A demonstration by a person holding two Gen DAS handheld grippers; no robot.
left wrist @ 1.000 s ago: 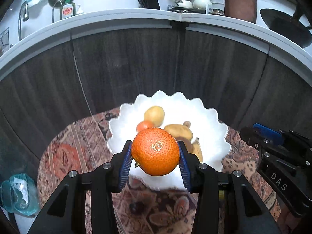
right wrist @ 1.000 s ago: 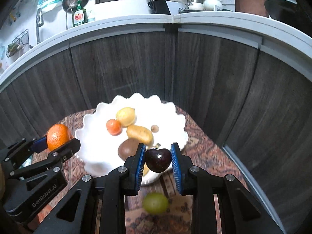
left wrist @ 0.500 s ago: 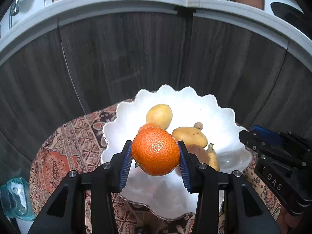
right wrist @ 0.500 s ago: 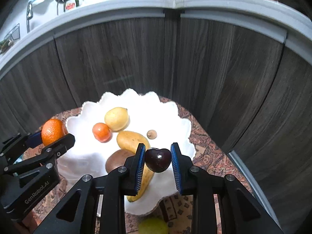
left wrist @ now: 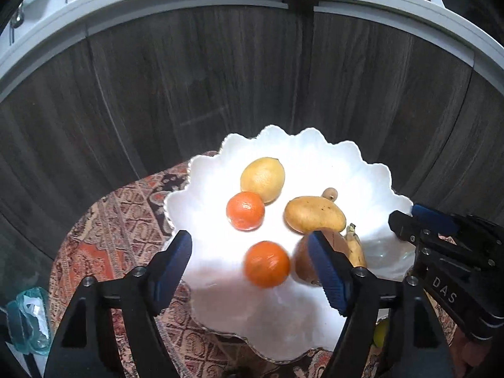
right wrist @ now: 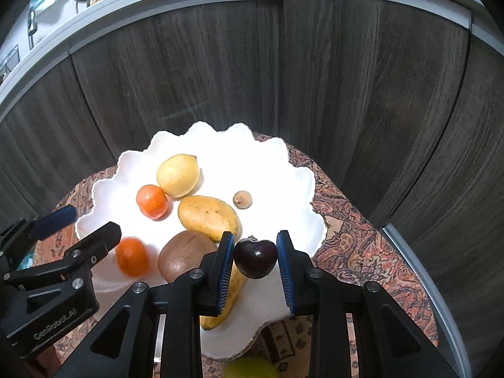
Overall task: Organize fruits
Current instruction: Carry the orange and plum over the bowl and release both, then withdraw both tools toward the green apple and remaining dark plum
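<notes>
- Left wrist view: the left gripper stands wide apart over the white scalloped bowl, its jaws having just opened; nothing touches its blue pads
- The orange, blurred, sits free between the spread fingers, in the bowl's near part, beside a brown kiwi
- Further in lie a smaller orange fruit, a lemon, a mango and a banana toward the right rim
- Right wrist view: the right gripper has a dark plum between its pads above the bowl's near right rim; the jaws have just been easing open, and a slim gap shows at the left pad
- The bowl rests on a patterned cloth before dark wood cabinets; a green fruit lies on the cloth at the near edge
</notes>
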